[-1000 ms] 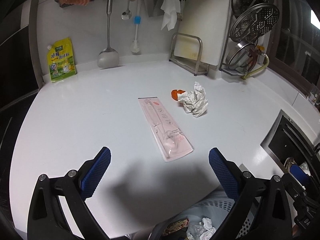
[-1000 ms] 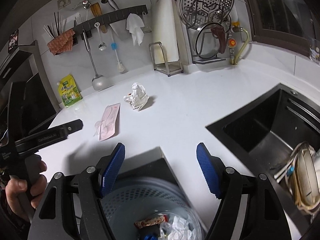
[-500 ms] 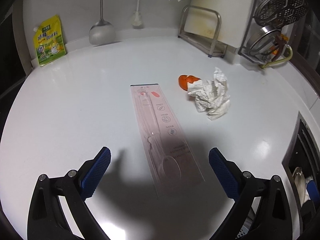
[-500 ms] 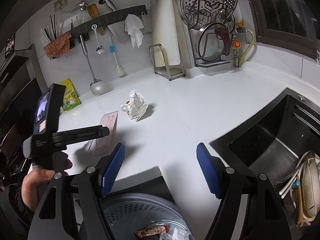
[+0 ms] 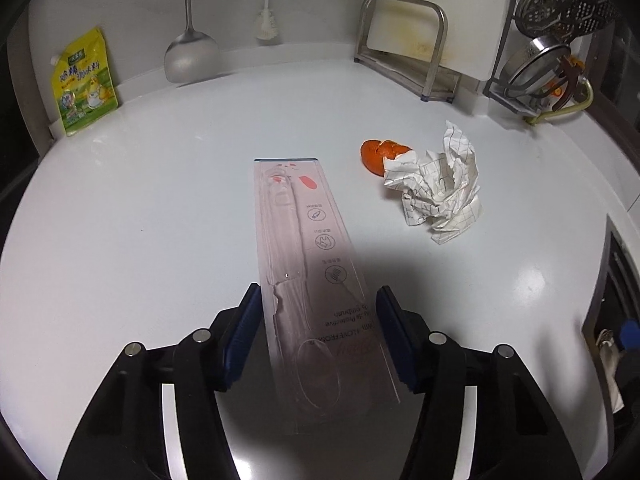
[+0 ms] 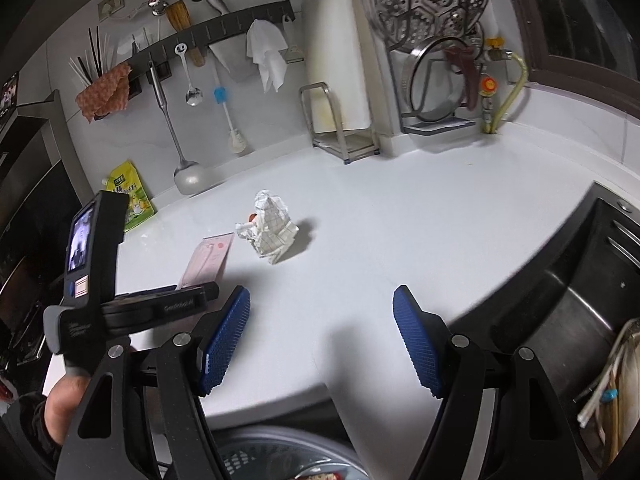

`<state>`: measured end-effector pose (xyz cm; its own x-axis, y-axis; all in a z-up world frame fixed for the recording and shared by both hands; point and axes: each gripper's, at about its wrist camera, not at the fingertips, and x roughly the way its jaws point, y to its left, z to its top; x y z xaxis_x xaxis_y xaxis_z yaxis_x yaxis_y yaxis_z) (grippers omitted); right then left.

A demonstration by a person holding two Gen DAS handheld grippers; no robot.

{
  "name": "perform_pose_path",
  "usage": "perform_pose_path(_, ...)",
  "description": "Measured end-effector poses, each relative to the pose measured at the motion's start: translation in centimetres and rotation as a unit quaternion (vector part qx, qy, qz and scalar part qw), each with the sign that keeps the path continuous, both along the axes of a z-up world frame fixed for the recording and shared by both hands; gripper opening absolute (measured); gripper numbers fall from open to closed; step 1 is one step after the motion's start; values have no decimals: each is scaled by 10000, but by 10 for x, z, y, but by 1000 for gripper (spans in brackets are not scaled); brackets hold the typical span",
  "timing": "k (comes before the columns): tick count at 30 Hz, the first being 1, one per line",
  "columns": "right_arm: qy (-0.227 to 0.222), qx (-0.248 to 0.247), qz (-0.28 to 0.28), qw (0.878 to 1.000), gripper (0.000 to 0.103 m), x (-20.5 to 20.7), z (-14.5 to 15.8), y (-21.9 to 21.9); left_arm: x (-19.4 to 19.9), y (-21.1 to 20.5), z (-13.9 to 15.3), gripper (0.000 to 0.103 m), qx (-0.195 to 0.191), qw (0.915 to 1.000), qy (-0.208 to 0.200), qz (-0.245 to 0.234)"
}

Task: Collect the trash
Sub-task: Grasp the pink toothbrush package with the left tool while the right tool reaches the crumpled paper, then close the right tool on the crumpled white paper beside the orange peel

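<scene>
A long, flat, pink-tinted toothbrush package point(image 5: 316, 276), clear plastic over a printed card and torn along one side, is being straddled by the left gripper point(image 5: 318, 336) near the front edge of the white countertop point(image 5: 140, 220). Its jaws are closing; the blue pads point(image 5: 242, 336) are being brought up against the package's long edges, though a firm pinch cannot be made out. The package's far end is being pointed toward the back edge.

Toward the right, a crumpled sheet of checked paper point(image 5: 438, 188) is being left lying against an orange peel point(image 5: 378, 156), well apart from the package. A yellow-green pouch point(image 5: 82, 82) is being leaned at the back left corner. The path to the package is being blocked by nothing.

The right gripper point(image 6: 322, 344) is being held open and empty over the front edge, above a grey basket point(image 6: 280, 456).

Compared with a second ago, the package is being seen much closer, and the left jaws are being narrowed from fully wide
</scene>
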<state>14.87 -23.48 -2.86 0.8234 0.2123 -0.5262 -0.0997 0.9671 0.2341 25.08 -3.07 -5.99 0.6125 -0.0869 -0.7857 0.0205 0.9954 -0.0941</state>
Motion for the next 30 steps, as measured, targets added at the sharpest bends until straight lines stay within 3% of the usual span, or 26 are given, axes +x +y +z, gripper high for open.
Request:
perform_pose_path(12,186,-289,460,9983,74,83,-1,64,-3,53,16,54,-23,9996,-280,102)
perform_pose_path(20,336,-457,355,9978,81,136,-1,90,-9,80,29,53,36,9982,-580,167)
perform_pose_path(30,891,-784,234,9927,83,187,-18,111,-8,88,28,53,-119,9981,-579,152)
